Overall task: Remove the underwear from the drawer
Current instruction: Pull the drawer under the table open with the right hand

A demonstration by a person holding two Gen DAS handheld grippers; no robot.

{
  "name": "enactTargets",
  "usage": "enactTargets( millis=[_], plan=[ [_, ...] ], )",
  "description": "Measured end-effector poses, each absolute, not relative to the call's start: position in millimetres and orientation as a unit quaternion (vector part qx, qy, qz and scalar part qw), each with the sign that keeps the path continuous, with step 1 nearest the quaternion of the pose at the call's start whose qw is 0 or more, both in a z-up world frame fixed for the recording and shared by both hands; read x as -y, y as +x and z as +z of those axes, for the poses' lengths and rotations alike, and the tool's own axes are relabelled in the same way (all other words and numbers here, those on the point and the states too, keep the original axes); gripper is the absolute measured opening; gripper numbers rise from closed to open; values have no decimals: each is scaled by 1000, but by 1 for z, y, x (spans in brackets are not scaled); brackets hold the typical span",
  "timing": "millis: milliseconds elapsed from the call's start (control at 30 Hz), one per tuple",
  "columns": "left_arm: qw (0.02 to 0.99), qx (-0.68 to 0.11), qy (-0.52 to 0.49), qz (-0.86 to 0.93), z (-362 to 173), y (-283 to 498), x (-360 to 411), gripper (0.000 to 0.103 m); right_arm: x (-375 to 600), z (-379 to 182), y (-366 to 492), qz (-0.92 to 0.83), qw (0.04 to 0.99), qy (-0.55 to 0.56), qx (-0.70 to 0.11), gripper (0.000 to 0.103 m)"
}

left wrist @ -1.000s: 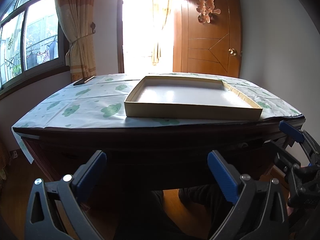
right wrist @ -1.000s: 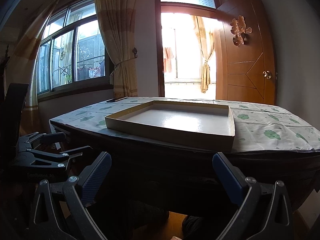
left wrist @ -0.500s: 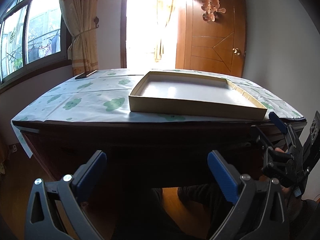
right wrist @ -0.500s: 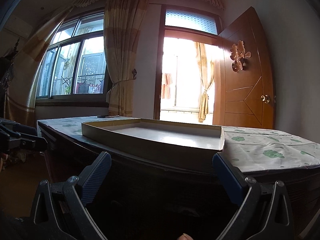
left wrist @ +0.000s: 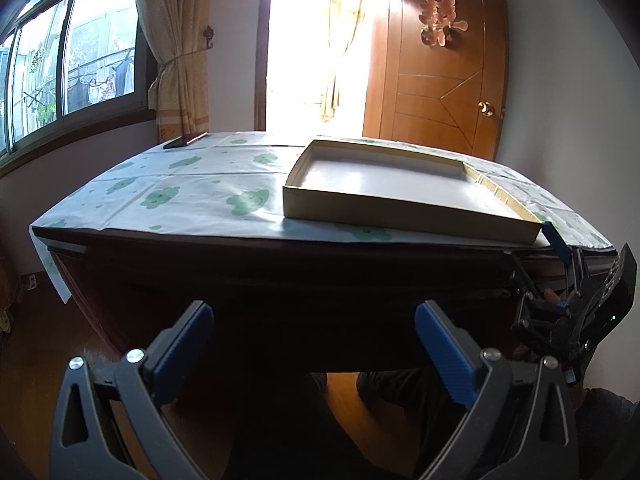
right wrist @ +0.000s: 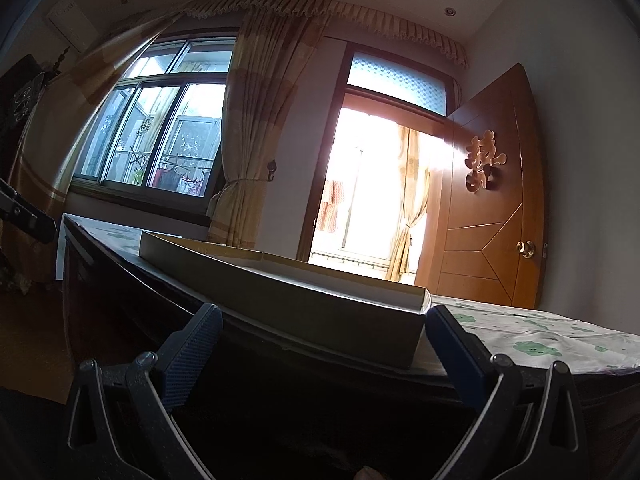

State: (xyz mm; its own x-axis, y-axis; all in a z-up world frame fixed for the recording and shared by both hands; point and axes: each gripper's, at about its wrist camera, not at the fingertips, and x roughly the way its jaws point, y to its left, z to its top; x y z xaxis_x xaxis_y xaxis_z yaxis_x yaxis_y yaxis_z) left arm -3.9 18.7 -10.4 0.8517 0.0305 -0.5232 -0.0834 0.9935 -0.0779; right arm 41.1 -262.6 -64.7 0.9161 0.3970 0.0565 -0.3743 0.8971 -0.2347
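Note:
No underwear shows in either view, and I cannot make out a drawer in the dark wooden table front (left wrist: 280, 280). My left gripper (left wrist: 314, 334) is open and holds nothing, low in front of that table front. My right gripper (right wrist: 324, 334) is open too, and it sits close under the table's front edge, angled upward. In the left wrist view the right gripper (left wrist: 538, 258) appears at the table's front right corner, one blue fingertip (left wrist: 554, 240) just below the tablecloth edge. A shallow cardboard tray (left wrist: 404, 216) lies on the table.
A white tablecloth (left wrist: 192, 196) with green prints covers the table top. A dark phone (left wrist: 184, 142) lies at its far left corner. Behind are a window, curtains, a bright doorway and a wooden door (left wrist: 444, 80). A person's dark legs show under the table.
The right gripper has risen and closed in on the table's front edge, tilting upward. The left gripper has shifted a little leftward and higher. Both stay open.

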Motion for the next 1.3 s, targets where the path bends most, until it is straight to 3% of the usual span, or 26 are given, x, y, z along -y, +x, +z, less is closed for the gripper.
enactTargets(
  millis=[1300],
  plan=[
    [957,-283,-48,29,-13,-3,-15,103,277,-60,40,198,972,-127,4,103]
  ],
)
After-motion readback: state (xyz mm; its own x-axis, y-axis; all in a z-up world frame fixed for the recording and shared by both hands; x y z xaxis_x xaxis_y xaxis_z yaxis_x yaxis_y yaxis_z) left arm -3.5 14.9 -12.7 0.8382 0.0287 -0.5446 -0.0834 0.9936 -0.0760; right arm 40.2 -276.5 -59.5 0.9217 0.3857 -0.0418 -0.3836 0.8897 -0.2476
